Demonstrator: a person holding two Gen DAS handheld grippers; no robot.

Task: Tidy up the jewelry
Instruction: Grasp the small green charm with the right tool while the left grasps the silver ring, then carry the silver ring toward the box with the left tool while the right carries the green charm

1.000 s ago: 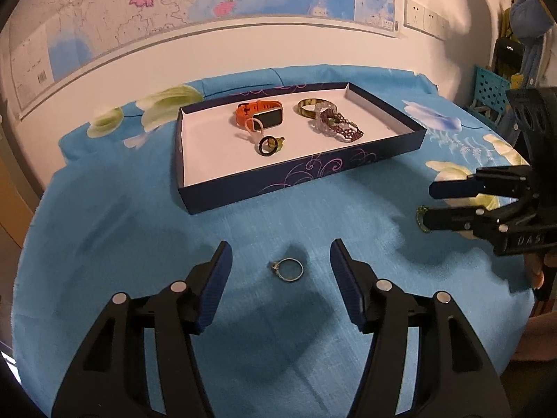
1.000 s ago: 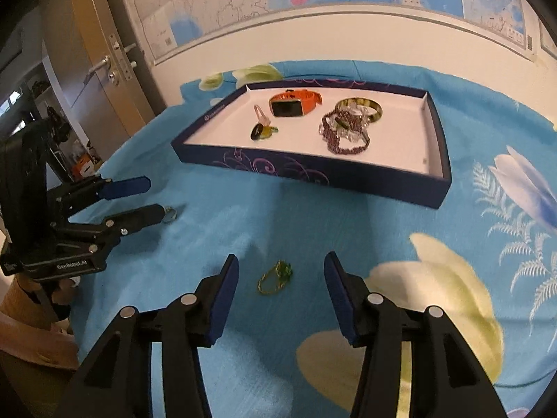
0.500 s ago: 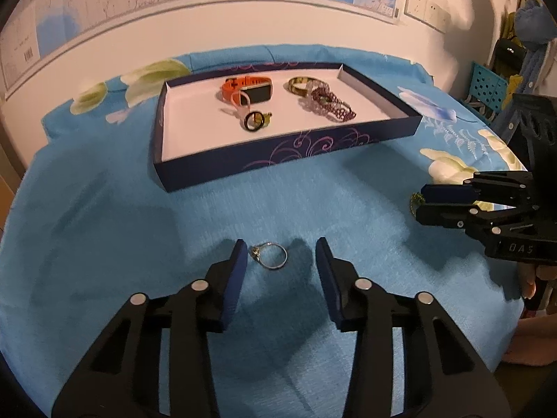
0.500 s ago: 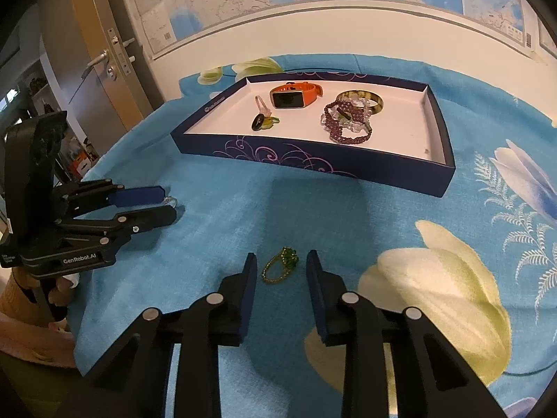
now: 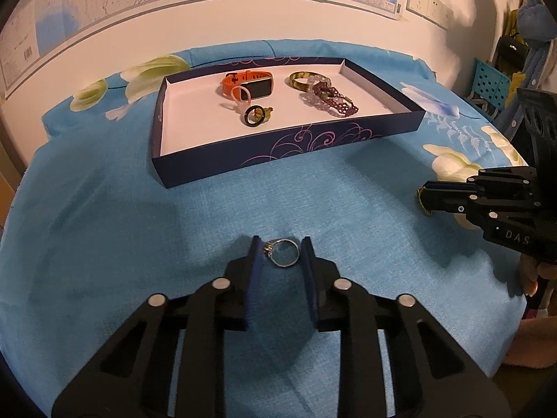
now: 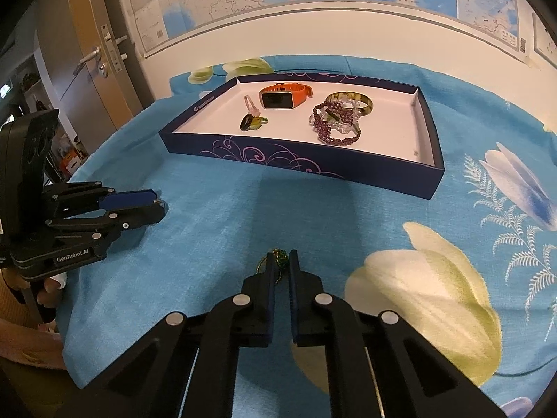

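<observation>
Blue floral cloth (image 5: 104, 230): both grippers have closed in, left gripper (image 5: 280, 249) pinching the ring (image 5: 284, 253), right gripper (image 6: 280, 264) nipping the green chain (image 6: 278, 258); tray (image 5: 278, 155) next.

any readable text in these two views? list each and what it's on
"GenRobot.AI": on the body of the left gripper, seen in the right wrist view.
"DAS": on the body of the right gripper, seen in the left wrist view; the rest of the word is cut off.
Wall map: labels and a barcode, too small to read.
Navy tray: a small logo on the rim, too blurred to read.
</observation>
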